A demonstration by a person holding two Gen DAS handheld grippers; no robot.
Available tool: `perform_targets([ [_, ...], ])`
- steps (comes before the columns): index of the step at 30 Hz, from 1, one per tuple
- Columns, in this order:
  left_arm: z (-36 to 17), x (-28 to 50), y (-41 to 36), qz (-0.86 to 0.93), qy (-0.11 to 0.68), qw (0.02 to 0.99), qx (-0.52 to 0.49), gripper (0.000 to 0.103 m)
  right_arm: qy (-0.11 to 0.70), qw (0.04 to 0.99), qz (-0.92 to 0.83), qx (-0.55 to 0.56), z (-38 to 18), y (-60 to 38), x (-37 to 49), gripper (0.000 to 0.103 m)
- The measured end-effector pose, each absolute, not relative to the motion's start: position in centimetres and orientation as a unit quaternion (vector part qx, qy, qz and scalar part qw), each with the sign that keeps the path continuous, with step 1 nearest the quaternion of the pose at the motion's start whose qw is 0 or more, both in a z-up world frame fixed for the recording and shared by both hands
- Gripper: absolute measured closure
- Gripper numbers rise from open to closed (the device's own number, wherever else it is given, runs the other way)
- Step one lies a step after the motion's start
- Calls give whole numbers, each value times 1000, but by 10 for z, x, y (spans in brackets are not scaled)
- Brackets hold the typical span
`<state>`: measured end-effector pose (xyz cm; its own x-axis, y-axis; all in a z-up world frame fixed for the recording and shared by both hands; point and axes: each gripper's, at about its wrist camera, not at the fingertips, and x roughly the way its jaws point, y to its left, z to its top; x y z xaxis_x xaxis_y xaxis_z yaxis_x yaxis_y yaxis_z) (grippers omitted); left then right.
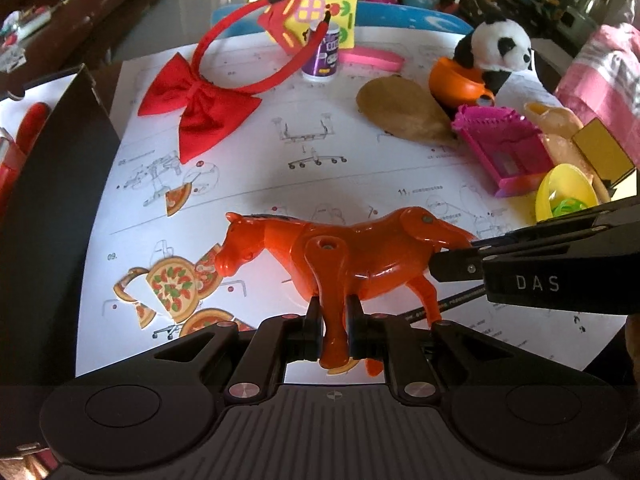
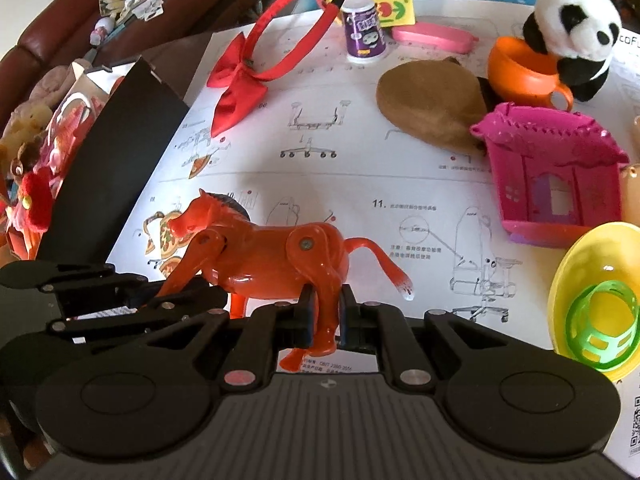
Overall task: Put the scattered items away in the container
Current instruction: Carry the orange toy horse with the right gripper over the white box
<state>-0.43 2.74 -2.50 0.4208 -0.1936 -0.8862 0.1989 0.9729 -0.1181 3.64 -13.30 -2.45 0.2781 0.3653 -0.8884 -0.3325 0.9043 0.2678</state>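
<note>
Both clamp the orange horse [image 1: 352, 256] above the desk [image 1: 280, 160]: left hand-held gripper [image 1: 334, 320] on a front leg, right hand-held gripper [image 2: 324, 312] on a hind leg, likely steadying its floppy jointed legs for carrying to the black container [image 1: 68, 152] at left.

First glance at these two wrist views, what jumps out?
The orange toy horse at the centre of the paper sheet, with the left gripper clamped on a front leg and the right gripper clamped on a hind leg. Behind it, a red bow headband lies toward the far left, and a plush panda sits by an orange cup at the far right. A pink toy house lies on its side nearer, on the right.
</note>
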Motion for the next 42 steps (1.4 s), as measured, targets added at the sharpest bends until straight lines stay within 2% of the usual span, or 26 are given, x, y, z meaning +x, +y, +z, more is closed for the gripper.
perform_targets([
  [10,-13,-4,19,-110,504,856,32,97,548,807,221,3,-18,-129,37,90],
  [22,17,-4,27,-87,462,882,25,97,509,829,230,-5,19,-122,44,89],
  [42,116,-38,151,70,332,937,-82,95,378,849,361,-77,129,5,42,88],
])
